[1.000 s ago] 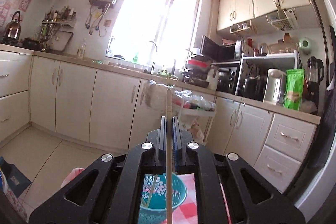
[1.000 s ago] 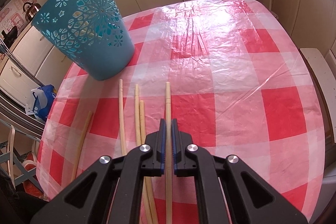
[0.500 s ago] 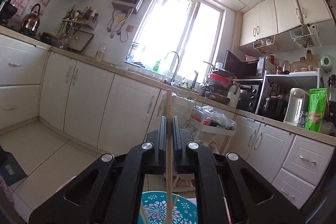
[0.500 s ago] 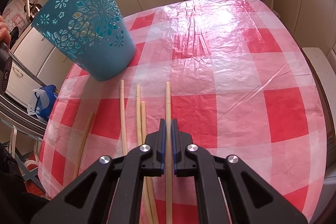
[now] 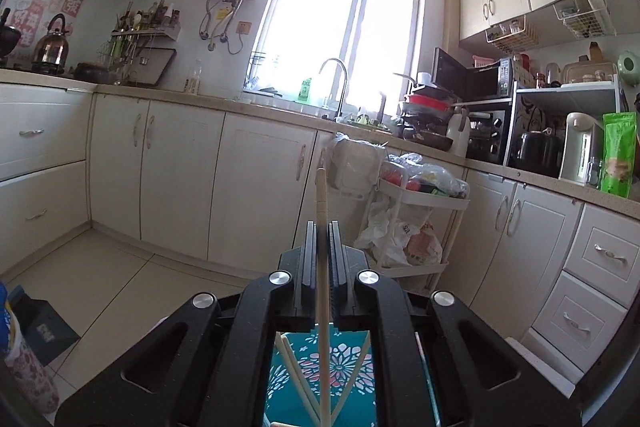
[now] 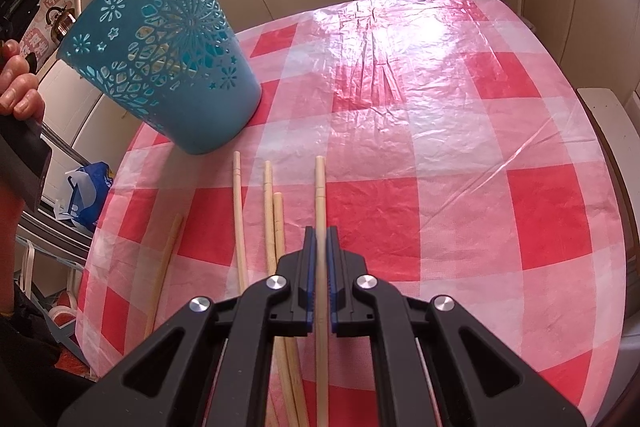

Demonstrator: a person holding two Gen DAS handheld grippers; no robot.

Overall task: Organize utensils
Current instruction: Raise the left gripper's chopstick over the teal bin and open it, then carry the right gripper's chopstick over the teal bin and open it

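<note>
You have six chopsticks in view outside the holder: four lying loose on the checked tablecloth point(image 6: 460, 131), one in each gripper. Inside the teal holder point(image 6: 168, 59), seen from your left wrist, at least two more lean against its walls. Your right gripper point(image 6: 319, 247) is pressed together, pinching a pale wooden chopstick point(image 6: 320, 187) that lies along the cloth, its tip pointing away from you. Your left gripper point(image 5: 321, 243) is likewise clamped on a chopstick point(image 5: 321, 199), held upright with its lower end down inside the holder point(image 5: 340, 367). The holder is a perforated plastic cup with flower cut-outs, standing at the table's far left, just beyond the loose sticks point(image 6: 239, 211).
</note>
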